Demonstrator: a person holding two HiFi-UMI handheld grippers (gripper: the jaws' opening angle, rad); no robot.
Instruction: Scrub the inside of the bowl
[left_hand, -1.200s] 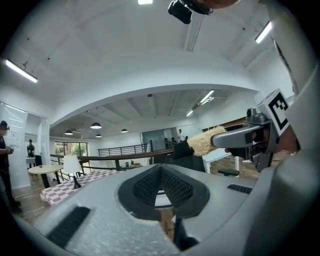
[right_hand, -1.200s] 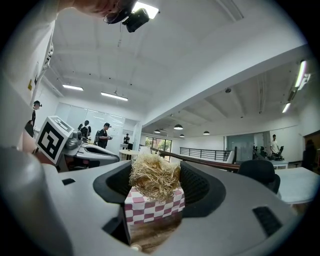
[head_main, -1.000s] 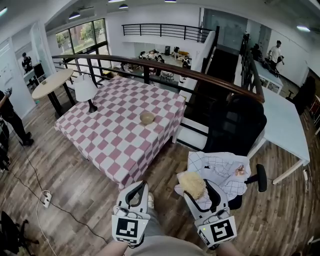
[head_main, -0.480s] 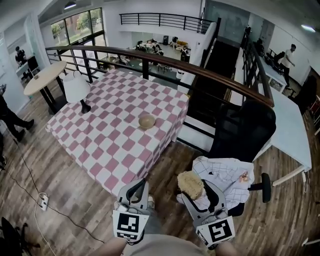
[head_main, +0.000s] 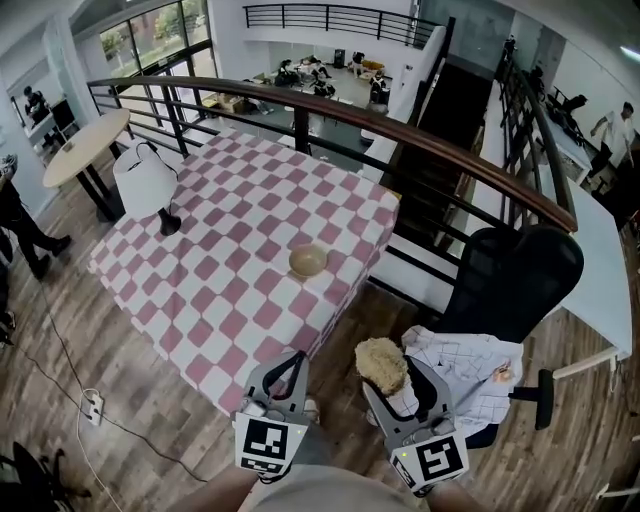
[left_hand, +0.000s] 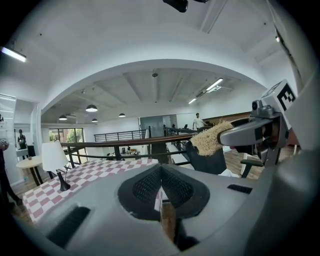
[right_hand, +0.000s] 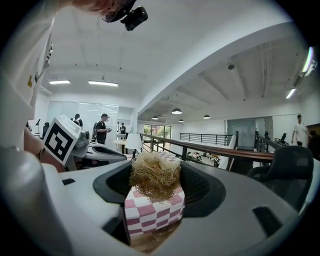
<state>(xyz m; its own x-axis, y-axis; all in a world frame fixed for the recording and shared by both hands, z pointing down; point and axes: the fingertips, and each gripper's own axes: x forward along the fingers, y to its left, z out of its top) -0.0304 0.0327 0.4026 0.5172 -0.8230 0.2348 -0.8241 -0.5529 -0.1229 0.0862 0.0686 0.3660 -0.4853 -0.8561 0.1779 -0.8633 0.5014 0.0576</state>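
Observation:
A tan bowl (head_main: 308, 261) stands near the front right edge of a table with a pink-and-white checked cloth (head_main: 230, 250). Both grippers hover over the wooden floor, short of the table's near corner. My left gripper (head_main: 285, 366) is shut with nothing in it; its jaws meet in the left gripper view (left_hand: 160, 189). My right gripper (head_main: 384, 372) is shut on a straw-coloured fibre scrubber (head_main: 381, 363), which bulges between the jaws in the right gripper view (right_hand: 155, 175). The bowl shows in neither gripper view.
A white table lamp (head_main: 145, 180) stands on the table's left part. A black office chair (head_main: 520, 275) with a checked cloth (head_main: 470, 372) is at the right. A dark railing (head_main: 400, 150) runs behind the table. A power strip (head_main: 95, 405) lies on the floor.
Both grippers have travelled forward toward the table, the scrubber still in the right one. The table and bowl now appear nearer and lower in the head view.

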